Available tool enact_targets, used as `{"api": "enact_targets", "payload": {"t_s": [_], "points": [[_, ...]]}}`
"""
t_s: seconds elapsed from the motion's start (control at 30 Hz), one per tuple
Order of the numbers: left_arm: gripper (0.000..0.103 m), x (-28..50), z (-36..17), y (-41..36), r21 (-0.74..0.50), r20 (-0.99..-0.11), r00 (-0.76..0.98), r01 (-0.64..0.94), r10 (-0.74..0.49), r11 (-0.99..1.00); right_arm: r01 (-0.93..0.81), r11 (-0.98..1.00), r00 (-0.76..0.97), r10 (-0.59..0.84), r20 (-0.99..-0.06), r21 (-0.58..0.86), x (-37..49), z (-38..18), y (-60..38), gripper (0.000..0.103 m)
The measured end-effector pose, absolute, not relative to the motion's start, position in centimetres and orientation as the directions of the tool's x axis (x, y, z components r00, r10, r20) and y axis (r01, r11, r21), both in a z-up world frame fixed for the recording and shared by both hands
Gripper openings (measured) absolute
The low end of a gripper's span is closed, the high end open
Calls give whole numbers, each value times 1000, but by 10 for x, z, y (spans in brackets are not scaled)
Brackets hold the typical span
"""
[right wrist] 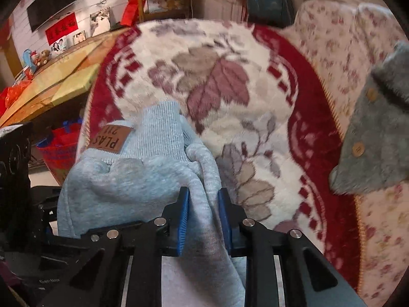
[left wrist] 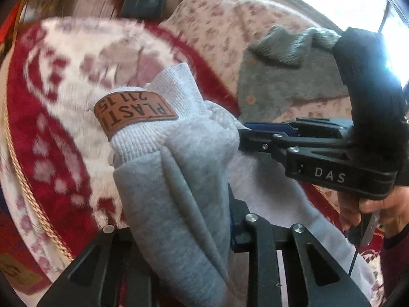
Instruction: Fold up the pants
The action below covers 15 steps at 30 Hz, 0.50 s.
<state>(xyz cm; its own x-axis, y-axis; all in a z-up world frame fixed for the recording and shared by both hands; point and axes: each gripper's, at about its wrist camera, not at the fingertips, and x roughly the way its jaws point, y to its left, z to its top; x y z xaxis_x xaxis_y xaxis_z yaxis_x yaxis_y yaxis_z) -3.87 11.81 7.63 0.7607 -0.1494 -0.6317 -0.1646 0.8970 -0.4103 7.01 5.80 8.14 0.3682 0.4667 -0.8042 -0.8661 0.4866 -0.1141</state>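
Light grey pants (left wrist: 179, 204) with a ribbed waistband and a brown leather patch (left wrist: 133, 112) hang bunched above a blanket. In the left wrist view my left gripper (left wrist: 194, 230) is shut on a thick fold of the pants; only its right blue pad (left wrist: 234, 232) shows, the other is hidden by cloth. My right gripper (left wrist: 241, 133) comes in from the right and pinches the cloth just below the waistband. In the right wrist view its jaws (right wrist: 204, 212) are shut on a fold of the pants (right wrist: 127, 179), with a blue pad (right wrist: 182, 220) pressing on either side.
A red and white leaf-patterned blanket (right wrist: 230, 89) lies under the pants. To the right a fluffy grey garment with buttons (right wrist: 378, 138) rests on a flowered sofa cover (right wrist: 345, 38). A wooden table (right wrist: 51, 81) and a red bag (right wrist: 58, 148) stand at the left. A hand (left wrist: 378, 209) holds the right gripper.
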Motion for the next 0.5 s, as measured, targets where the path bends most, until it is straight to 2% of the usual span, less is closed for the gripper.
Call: {"api": "enact_targets", "payload": {"t_s": [0.07, 0.1, 0.3, 0.5], "points": [[25, -45, 94, 105, -379, -607, 783, -136, -134, 915, -866, 478, 397, 478, -783, -148, 62, 100, 48, 21], [24, -49, 104, 96, -362, -594, 794, -117, -132, 925, -863, 478, 414, 480, -774, -165, 57, 108, 43, 13], [24, -67, 136, 52, -300, -535, 834, -36, -136, 953, -827, 538, 471, 500, -726, -166, 36, 158, -16, 13], [24, -79, 150, 5, -218, -515, 844, 40, -150, 975, -740, 670, 499, 481, -721, -65, 22, 160, -94, 16]]}}
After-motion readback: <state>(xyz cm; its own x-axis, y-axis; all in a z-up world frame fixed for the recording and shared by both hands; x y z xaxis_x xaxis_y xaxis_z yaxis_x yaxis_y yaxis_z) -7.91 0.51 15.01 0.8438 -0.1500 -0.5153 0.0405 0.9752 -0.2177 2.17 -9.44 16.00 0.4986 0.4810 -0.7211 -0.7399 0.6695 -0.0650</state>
